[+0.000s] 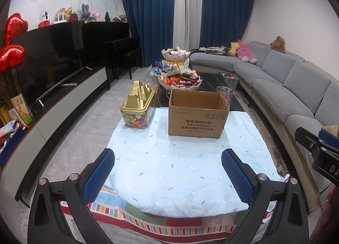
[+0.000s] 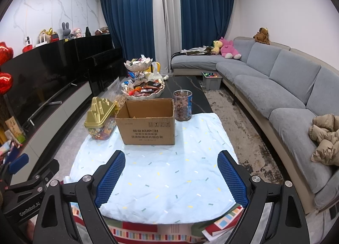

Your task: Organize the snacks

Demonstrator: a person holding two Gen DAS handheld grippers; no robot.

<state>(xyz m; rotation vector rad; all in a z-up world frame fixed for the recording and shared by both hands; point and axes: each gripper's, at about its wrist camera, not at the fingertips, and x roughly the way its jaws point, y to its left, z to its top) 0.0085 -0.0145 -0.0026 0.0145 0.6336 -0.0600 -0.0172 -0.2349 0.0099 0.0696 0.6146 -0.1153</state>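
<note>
An open cardboard box (image 1: 197,114) (image 2: 146,124) stands on the pale blue cloth (image 1: 182,167) (image 2: 167,178) over the low table. Left of it sits a clear candy tub with a gold lid (image 1: 137,104) (image 2: 100,116). At the box's far right corner stands a clear jar of round brown snacks (image 2: 182,105) (image 1: 225,94). Behind the box, a two-tier white dish (image 1: 180,79) (image 2: 143,89) is heaped with wrapped snacks. My left gripper (image 1: 168,169) and right gripper (image 2: 171,176) both hover open and empty above the near part of the cloth, well short of the box.
A grey sectional sofa (image 2: 281,87) with plush toys and a beige jacket (image 2: 326,138) runs along the right. A TV cabinet (image 1: 63,99) and black piano line the left wall. A grey bin of small items (image 2: 211,79) sits on the floor by the sofa. Red balloons (image 1: 12,40) hang left.
</note>
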